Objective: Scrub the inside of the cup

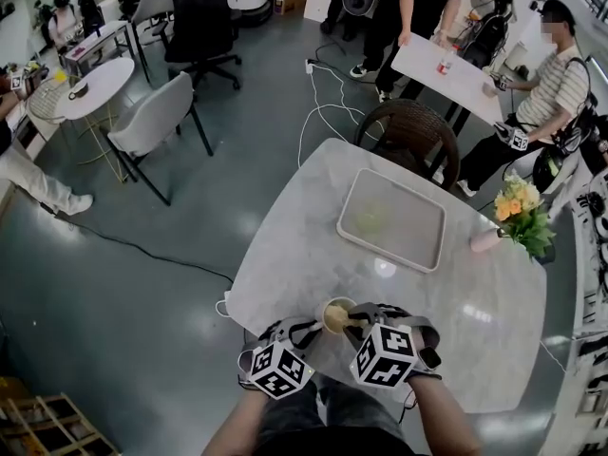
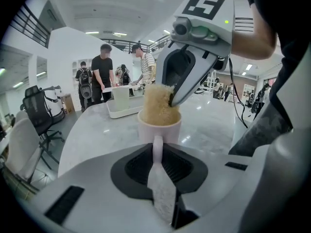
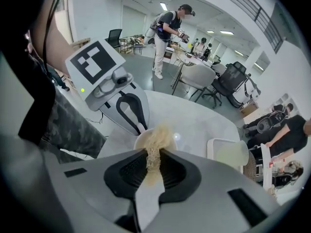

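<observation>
**A:** Cup (image 2: pixel 159 125): stands upright on the surface (image 1: pixel 313 207), near the close edge, well apart from the tray (image 1: pixel 348 202).

**B:** Held how?

**A:** Pinched by its handle in the left hand-held gripper (image 2: pixel 157 147), clamped onto it from both sides. Looks meant as an anchor: no turning or sliding under the rubbing.

**B:** And the other side?

**A:** Same story for the right hand-held gripper (image 3: pixel 151 157): pressed together on a tan fibrous scrubber (image 3: pixel 158 136). Free end pushed down through the mouth, bulging above the rim. Comes in from above, opposite the handle, probably to leave both tools clear of each other.

**B:** Reaches the bottom?

**A:** Cannot tell. Hidden by the fibres filling the mouth.

**B:** Stage of the job?

**A:** Seems mid-scrub, or just starting: scrubber inside, apparently against the wall. No water or foam visible.

**B:** Needs what next?

**A:** Likely a twisting, up-and-down rub, with a firm hold on the handle. Worth pushing straight down rather than sideways. Otherwise risks tipping toward the close edge, or slipping the handle out of that pinch.
</observation>
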Available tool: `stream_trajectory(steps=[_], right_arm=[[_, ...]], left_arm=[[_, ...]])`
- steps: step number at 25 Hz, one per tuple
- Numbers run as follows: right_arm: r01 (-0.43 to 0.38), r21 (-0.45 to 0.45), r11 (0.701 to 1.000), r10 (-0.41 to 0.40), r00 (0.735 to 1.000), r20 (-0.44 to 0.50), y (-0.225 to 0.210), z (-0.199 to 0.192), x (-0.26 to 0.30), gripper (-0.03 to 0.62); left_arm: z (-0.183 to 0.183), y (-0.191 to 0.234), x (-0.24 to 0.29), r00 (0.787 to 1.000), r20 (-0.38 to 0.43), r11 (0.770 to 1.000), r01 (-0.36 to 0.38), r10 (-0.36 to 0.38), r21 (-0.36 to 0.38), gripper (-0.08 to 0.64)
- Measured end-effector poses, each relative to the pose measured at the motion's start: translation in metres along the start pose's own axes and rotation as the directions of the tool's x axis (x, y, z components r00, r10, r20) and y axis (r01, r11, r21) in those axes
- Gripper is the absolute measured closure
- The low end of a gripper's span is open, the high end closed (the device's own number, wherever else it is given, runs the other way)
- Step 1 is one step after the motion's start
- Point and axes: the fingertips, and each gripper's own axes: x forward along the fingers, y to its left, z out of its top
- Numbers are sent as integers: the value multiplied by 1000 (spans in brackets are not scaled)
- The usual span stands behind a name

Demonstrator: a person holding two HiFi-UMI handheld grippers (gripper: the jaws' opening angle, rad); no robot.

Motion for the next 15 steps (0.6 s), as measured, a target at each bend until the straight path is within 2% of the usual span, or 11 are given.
stream_trajectory(steps=[4,10,13,15], right_arm=[[-15,-102,995,8,997,-71,2,-2,23,529],[73,-219,973,-104,985,-135,-7,-9,40,529],[57,-239,969,-100,979,-175,-8,-11,43,529],[14,-207,978,-55,980,-192,-6,-12,46,529]], left_arm=[[-1,0,1,1000,-2,1000,-6,6,11,499],[-2,-5,-1,1000,-2,1000,2,-2,15,500],[-2,-8,-1,1000,-4,1000,-3,3,17,500],[-2,-8,0,1000,-7,1000,-8,8,14,500]])
